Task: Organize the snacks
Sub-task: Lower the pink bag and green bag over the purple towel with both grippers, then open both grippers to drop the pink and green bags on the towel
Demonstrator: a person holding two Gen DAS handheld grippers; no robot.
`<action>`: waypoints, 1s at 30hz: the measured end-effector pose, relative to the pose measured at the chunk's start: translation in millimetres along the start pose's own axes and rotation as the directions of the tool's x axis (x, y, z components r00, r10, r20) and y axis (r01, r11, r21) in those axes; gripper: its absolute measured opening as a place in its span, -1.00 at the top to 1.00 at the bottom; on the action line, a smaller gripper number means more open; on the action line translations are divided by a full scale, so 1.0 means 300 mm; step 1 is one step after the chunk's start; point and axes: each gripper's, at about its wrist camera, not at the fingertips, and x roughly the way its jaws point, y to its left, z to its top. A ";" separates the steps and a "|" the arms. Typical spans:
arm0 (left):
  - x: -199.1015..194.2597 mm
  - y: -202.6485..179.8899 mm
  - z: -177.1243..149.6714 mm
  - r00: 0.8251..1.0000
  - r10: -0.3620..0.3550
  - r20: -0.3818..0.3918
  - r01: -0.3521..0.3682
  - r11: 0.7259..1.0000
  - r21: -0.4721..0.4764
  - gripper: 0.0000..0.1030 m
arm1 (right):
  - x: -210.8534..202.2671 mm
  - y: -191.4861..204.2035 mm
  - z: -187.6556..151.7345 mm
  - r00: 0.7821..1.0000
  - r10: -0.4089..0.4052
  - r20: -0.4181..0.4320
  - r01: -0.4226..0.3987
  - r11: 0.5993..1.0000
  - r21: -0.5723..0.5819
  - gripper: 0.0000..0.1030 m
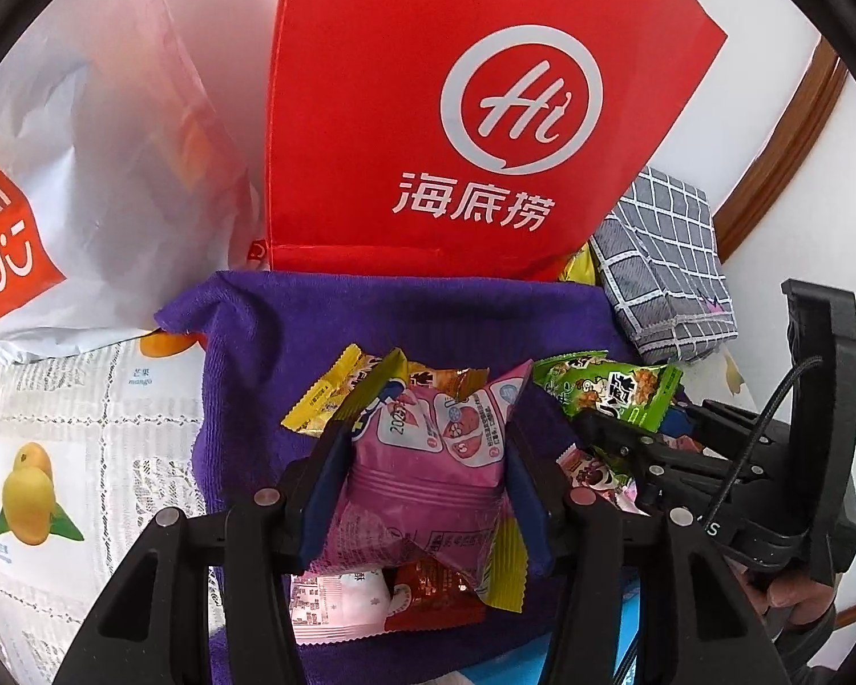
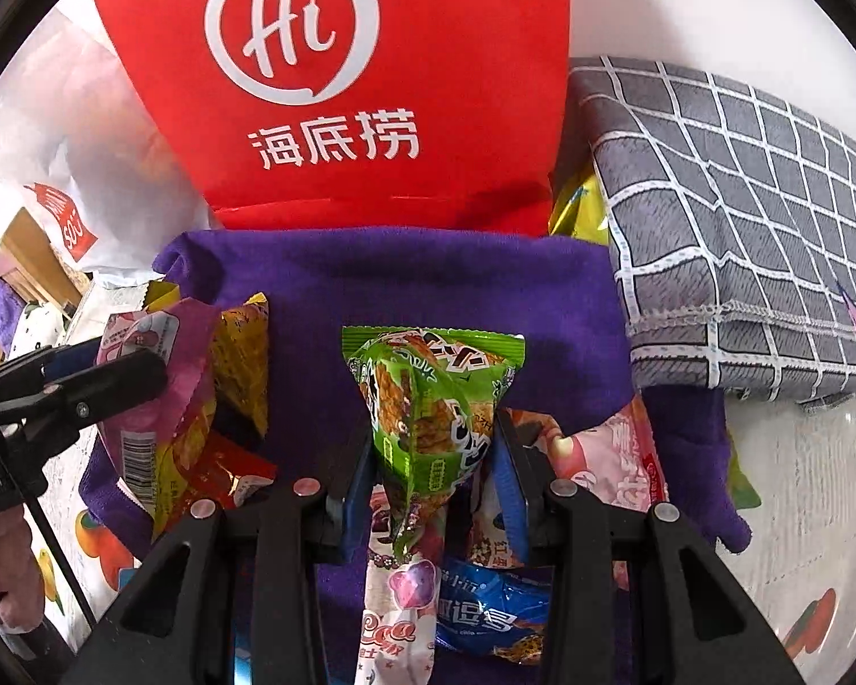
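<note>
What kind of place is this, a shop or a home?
Probably a home table: a fruit-print tablecloth, shopping bags such as the red bag, a folded grey checked cloth, and snack packets on a purple towel.

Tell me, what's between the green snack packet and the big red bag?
Only bare purple towel lies between the green snack packet, held in the right gripper, and the red bag. The right wrist view shows it best.
</note>
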 end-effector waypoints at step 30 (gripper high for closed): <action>-0.210 -0.090 -0.041 0.998 0.028 0.058 -0.029 0.999 0.030 -0.49 | -0.321 0.032 -0.058 0.971 -0.193 0.143 0.193 0.981 0.012 -0.61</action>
